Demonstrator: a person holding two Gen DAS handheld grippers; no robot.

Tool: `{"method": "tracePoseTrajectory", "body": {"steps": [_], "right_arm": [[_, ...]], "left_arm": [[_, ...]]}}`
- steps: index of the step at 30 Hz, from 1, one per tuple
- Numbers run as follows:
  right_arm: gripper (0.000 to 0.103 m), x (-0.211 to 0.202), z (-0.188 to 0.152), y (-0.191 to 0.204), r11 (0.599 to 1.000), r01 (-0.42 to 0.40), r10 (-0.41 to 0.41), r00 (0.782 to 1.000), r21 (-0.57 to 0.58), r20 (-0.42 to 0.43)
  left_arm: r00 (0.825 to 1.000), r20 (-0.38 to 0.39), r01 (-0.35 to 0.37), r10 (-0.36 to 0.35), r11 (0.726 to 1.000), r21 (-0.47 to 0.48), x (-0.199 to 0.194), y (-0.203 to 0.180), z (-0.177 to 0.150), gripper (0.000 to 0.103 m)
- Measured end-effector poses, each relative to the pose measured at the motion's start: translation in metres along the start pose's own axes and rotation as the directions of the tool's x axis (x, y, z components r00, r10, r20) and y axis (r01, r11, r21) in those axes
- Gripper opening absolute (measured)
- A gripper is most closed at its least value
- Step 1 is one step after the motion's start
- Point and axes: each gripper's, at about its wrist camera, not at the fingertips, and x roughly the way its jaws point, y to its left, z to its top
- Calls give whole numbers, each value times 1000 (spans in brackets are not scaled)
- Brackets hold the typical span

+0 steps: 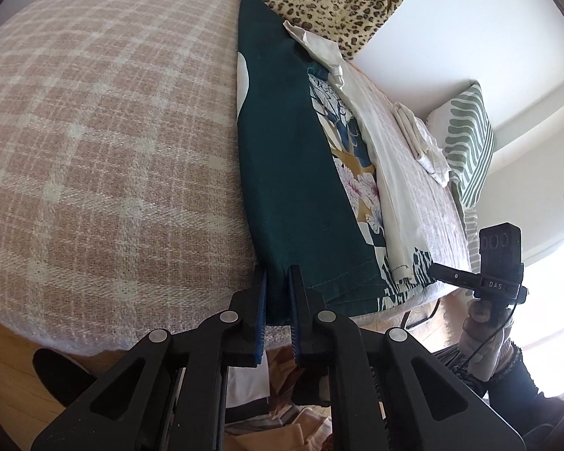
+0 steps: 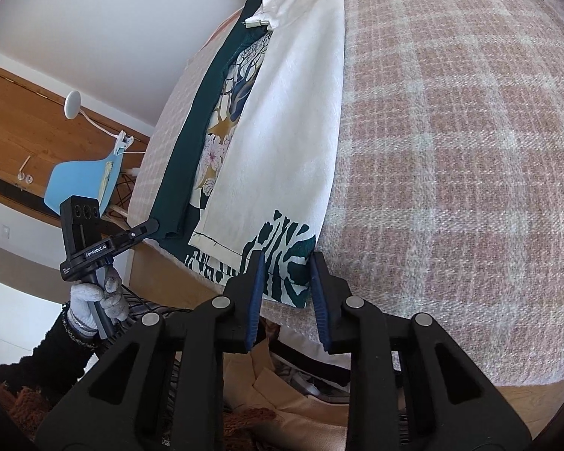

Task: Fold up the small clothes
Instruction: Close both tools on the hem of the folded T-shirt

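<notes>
A: Left gripper (image 1: 278, 282) — pinched on dark-green printed fabric garment (image 1: 282, 150) hem, six o'clock at bed edge.

B: Right gripper (image 2: 285, 267) clamps the patterned corner. Judgement — lift both evenly, keep hem taut.

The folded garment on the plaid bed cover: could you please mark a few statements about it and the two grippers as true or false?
1. The left gripper pinches the dark green fabric at its near edge. True.
2. The right gripper is over the green-and-white patterned corner. True.
3. The garment lies on a bare wooden table. False: it lies on a pink plaid cover.
4. A striped pillow is plain red. False: green and white.
</notes>
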Motion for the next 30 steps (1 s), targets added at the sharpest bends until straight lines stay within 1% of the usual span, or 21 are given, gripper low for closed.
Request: {"method": "tracePoseTrajectory", "body": {"steps": [1, 2, 4, 7, 10, 13, 15, 17, 18, 19, 21, 23, 24, 25, 26, 27, 30], "right_arm": [[15, 1, 0, -2, 1000, -1, 1, 1000, 10, -1], [14, 2, 1, -2, 1000, -4, 4, 1000, 14, -3], [14, 4, 1, -2, 1000, -17, 17, 1000, 13, -10], [14, 4, -1, 2, 1000, -7, 7, 1000, -7, -17], [14, 4, -1, 3, 1000, -4, 4, 1000, -9, -22], [15, 2, -1, 8, 999, 23, -24, 999, -41, -21], [15, 5, -1, 8, 999, 20, -21, 999, -44, -29], [19, 6, 0, 7, 1000, -6, 5, 999, -24, -33], [24, 6, 1, 5, 1000, -26, 26, 999, -11, -35], [27, 6, 2, 4, 999, -43, 43, 998, 2, -35], [27, 6, 2, 3, 999, -50, 50, 998, 9, -33], [27, 5, 1, 3, 999, -47, 48, 998, 2, -32], [24, 6, 1, 3, 999, -41, 41, 999, -1, -31], [16, 6, 1, 3, 1000, -30, 30, 999, -1, -32], [12, 7, 1, 2, 1000, -29, 29, 999, 7, -35], [11, 7, 1, -1, 999, -41, 42, 998, 23, -37], [8, 5, 3, -7, 993, -91, 94, 995, 73, -26]], "left_arm": [[1000, 1, 1, -1, 1000, 2, 0, 0, 0, 7], [1000, 1, 3, -3, 1000, 2, 0, 0, 0, 7], [1000, 2, 4, -4, 1000, 3, 0, 0, -1, 7], [1000, 3, -3, 3, 1000, 12, 1, -1, -1, 7], [999, 15, -34, 33, 999, 37, -2, -3, -1, 7], [999, 18, -32, 31, 997, 68, -3, -5, -2, 7], [1000, 21, -25, 24, 997, 69, -1, -5, -3, 7], [1000, 13, -10, 9, 999, 44, 1, -2, -3, 7], [1000, 15, 2, -2, 1000, 29, 1, 0, -3, 7], [1000, 10, 11, -11, 1000, 9, 1, 2, -2, 8], [999, -2, 38, -38, 999, -28, 1, 6, 0, 11], [999, 1, 40, -40, 999, -22, 1, 5, -1, 11], [999, 5, 34, -34, 999, -5, 0, 4, -1, 10], [1000, 4, 28, -28, 1000, 11, 0, 1, -2, 9], [1000, 0, 27, -27, 999, 20, 0, -1, -2, 8], [999, -1, 42, -42, 999, 19, 0, -2, -2, 4], [996, 10, 86, -86, 996, 0, -5, -3, 0, 4]]}}
